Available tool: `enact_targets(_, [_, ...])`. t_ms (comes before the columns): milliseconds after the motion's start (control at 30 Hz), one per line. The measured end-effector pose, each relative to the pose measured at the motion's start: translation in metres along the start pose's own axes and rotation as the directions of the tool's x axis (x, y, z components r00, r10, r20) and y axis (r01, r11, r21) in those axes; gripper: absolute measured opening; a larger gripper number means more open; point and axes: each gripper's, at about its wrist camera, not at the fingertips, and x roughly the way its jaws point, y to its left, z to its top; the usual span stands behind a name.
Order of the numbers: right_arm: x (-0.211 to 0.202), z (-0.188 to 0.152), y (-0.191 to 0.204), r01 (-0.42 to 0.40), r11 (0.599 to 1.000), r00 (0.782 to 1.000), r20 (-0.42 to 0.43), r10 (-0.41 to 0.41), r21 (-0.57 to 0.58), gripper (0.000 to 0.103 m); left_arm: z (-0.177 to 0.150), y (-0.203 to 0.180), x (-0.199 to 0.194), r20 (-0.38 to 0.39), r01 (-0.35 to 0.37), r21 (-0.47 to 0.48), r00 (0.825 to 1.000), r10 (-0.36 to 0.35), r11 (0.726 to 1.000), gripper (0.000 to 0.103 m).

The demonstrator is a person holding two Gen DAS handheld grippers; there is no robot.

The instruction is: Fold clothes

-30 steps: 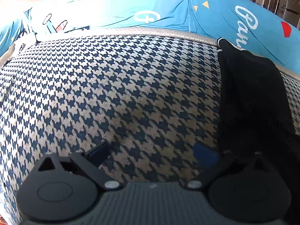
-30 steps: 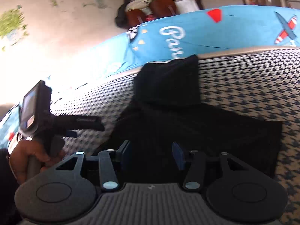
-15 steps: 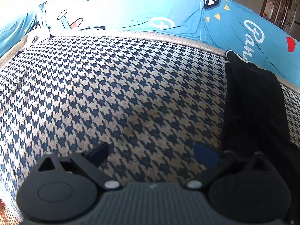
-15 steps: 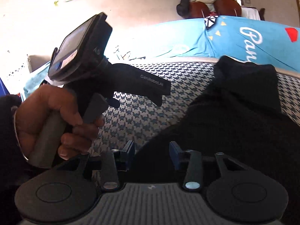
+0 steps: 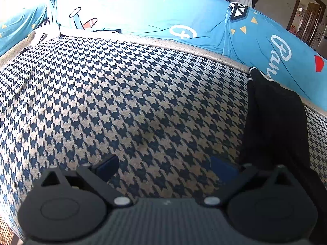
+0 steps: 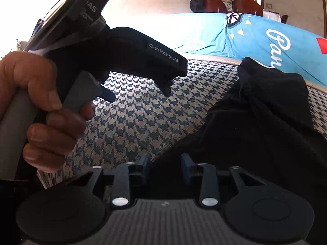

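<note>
From the left wrist camera we look down on a houndstooth-patterned cushion [image 5: 126,102], dark blue on cream, with a blue printed cover [image 5: 143,10] running along its far edge. Our left gripper [image 5: 163,166] hangs over the bare pattern with its jaws spread wide and nothing between them; only the cushion shows in the gap. The black garment [image 5: 273,118] lies at the right side of this view, a long dark strip reaching from the cushion's far edge down behind the right finger of the gripper. We cannot tell whether that finger touches the cloth.

From the right wrist camera the black garment [image 6: 265,126] fills the right half of the picture, bunched and creased on the houndstooth-patterned cushion [image 6: 132,118], its far end lying up against the blue printed cover [image 6: 276,40]. Our right gripper [image 6: 166,163] is closing, its two blue pads close together with a fold of the black cloth in the gap. Whether the pads already press on the cloth is hard to make out, as everything there is dark. At the left of this view a hand [image 6: 40,112] clasps the grey handle of the left gripper [image 6: 143,57], which points out over the bare cushion, apart from the garment.
</note>
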Motion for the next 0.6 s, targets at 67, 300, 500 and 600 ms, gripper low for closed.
enact_targets(67, [-0.001,0.000,-0.004,-0.009,1.000,1.000,0.004,0.009,0.015,0.011,0.000,-0.001,-0.001,0.001,0.004,0.001,1.000,-0.004,1.000,0.101])
enact_targets(300, [-0.008,-0.001,-0.009,-0.122,0.991,0.992,0.024,0.121,0.046,0.005,-0.001,-0.005,0.000,0.000,0.015,0.009,1.000,-0.015,1.000,0.101])
enact_targets(500, [-0.009,-0.004,-0.002,-0.130,0.991,0.992,0.013,0.129,0.017,0.008,-0.006,-0.015,0.002,-0.010,0.028,0.052,1.000,-0.027,0.998,0.101])
enact_targets(600, [-0.016,-0.006,-0.004,-0.134,0.991,0.991,0.005,0.134,0.030,0.008,-0.009,-0.023,0.000,0.002,0.027,0.090,1.000,-0.027,0.996,0.101])
